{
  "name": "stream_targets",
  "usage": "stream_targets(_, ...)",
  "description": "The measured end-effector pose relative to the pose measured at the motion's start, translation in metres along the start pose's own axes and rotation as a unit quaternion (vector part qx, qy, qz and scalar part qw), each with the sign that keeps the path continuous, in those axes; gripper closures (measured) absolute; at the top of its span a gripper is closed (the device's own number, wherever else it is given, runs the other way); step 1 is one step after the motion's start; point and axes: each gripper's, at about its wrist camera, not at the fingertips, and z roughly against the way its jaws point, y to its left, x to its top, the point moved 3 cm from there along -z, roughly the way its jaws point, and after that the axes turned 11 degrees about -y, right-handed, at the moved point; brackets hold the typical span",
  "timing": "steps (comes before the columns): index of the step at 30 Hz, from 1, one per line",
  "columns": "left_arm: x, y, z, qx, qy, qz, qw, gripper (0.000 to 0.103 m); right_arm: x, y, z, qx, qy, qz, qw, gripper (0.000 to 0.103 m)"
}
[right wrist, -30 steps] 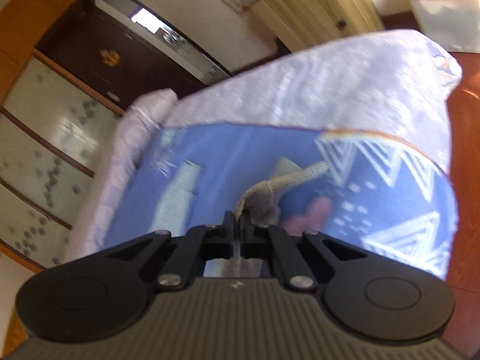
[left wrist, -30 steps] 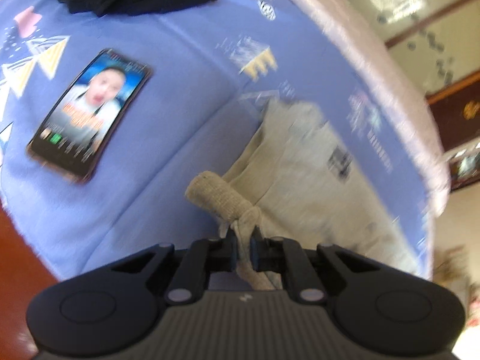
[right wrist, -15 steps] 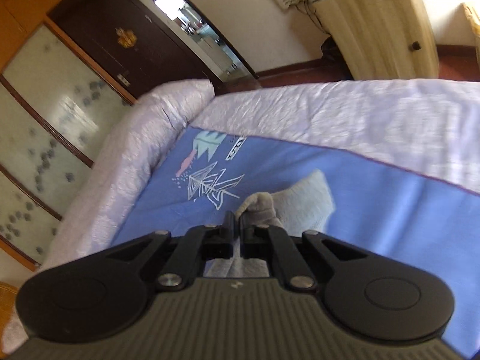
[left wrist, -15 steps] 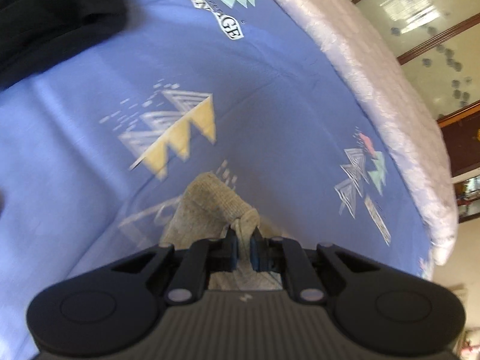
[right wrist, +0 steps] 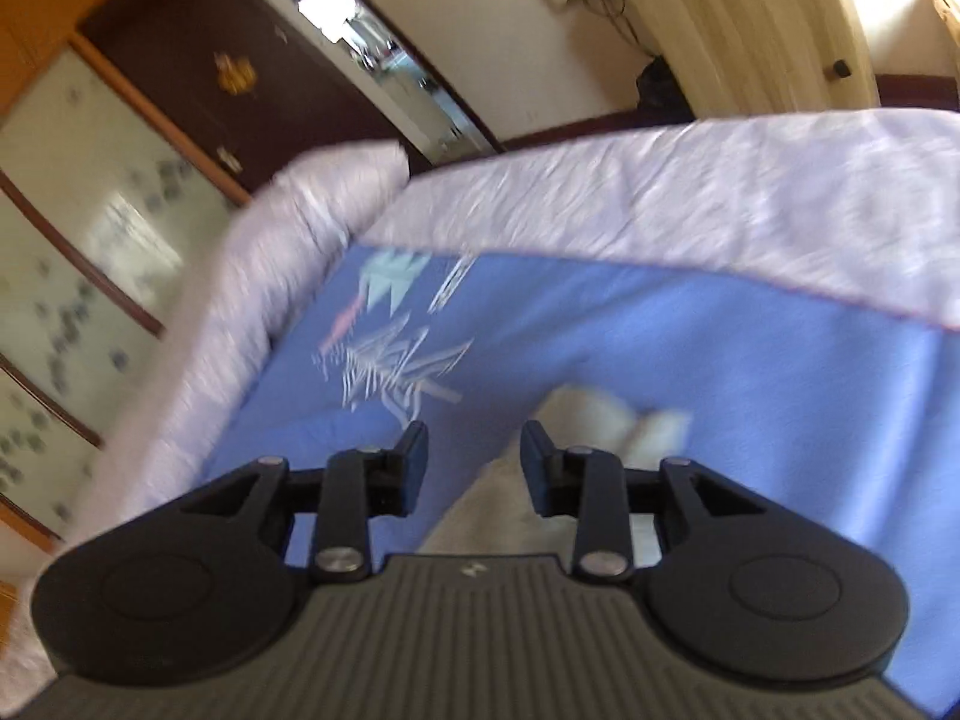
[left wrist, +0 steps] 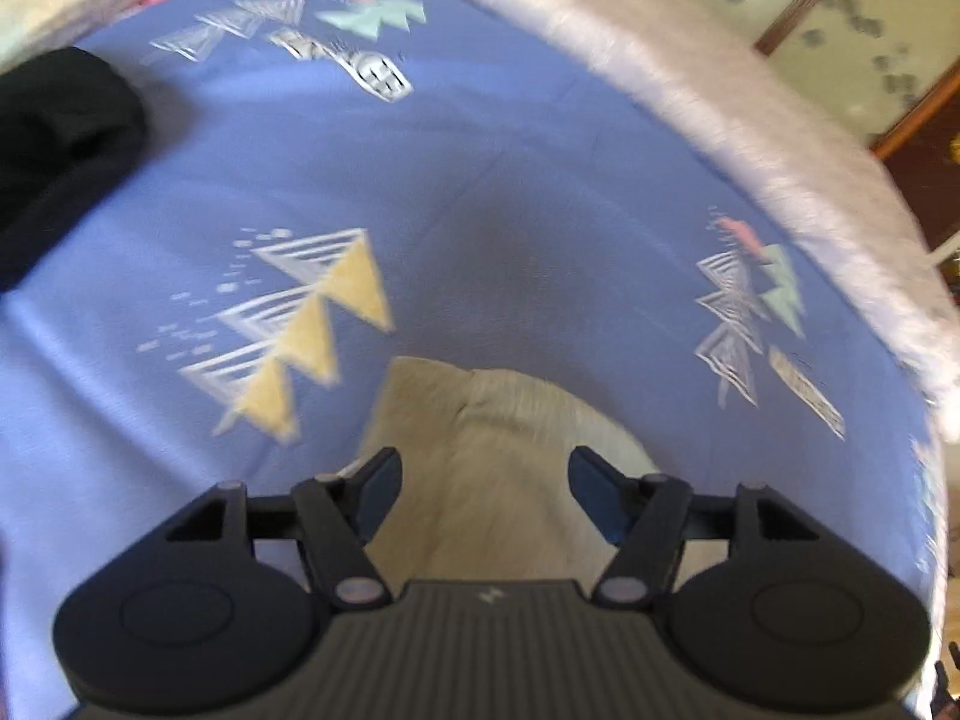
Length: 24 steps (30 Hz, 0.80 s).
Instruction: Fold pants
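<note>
The left claw (left wrist: 483,474) has just been opening and now stands wide, with nothing pinched. The right claw (right wrist: 474,459) has just been opening too, and its gap is small and holds nothing. The pants (left wrist: 498,480) lie loose on the blue sheet (left wrist: 480,180) of the bed, just under both claws. If a claw snags the soft cloth while lifting away, the fold could flop open.

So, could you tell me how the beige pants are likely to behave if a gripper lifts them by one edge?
The beige pants look soft and knitted, so they would probably droop rather than hold shape. They lie flat on the blue sheet, so they seem light, and a push would likely bunch them.
</note>
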Motion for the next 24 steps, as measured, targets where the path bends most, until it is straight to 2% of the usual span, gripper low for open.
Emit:
stream_targets(2, -0.009, 0.022, 0.031, -0.006, -0.016, 0.012, 0.9998, 0.034, 0.012, -0.030, 0.022, 0.001, -0.001, -0.018, 1.000, 0.066)
stream_targets(4, -0.023, 0.048, 0.059, -0.010, -0.027, 0.049, 0.9984, 0.028, 0.015, -0.052, 0.039, 0.011, 0.009, -0.037, 0.999, 0.062)
stream_targets(7, -0.047, 0.069, 0.077, -0.022, -0.010, 0.093, 0.9953, 0.029, 0.007, -0.074, 0.050, 0.019, 0.038, -0.057, 0.997, 0.060)
stream_targets(9, -0.066, 0.068, 0.080, -0.028, 0.001, 0.097, 0.9949, 0.028, -0.005, -0.070, 0.047, 0.020, 0.052, -0.054, 0.997, 0.060)
stream_targets(13, -0.101, 0.059, 0.066, -0.045, 0.035, 0.104, 0.9929, 0.027, -0.022, -0.059, 0.035, 0.029, 0.068, -0.066, 0.995, 0.060)
stream_targets(17, -0.118, 0.048, 0.035, -0.070, 0.071, 0.157, 0.9825, 0.027, -0.036, -0.046, 0.017, 0.034, 0.085, -0.068, 0.993, 0.060)
stream_targets(21, -0.114, 0.030, 0.013, -0.080, 0.053, 0.165, 0.9816, 0.011, -0.049, -0.032, 0.007, 0.033, 0.090, -0.053, 0.994, 0.059)
stream_targets(23, -0.109, 0.021, -0.001, -0.083, 0.048, 0.160, 0.9824, 0.018, -0.051, -0.027, 0.003, 0.030, 0.082, -0.039, 0.995, 0.060)
stream_targets(24, -0.107, 0.015, -0.006, -0.062, 0.042, 0.142, 0.9870, 0.041, -0.052, -0.023, 0.001, 0.029, 0.082, -0.034, 0.996, 0.066)
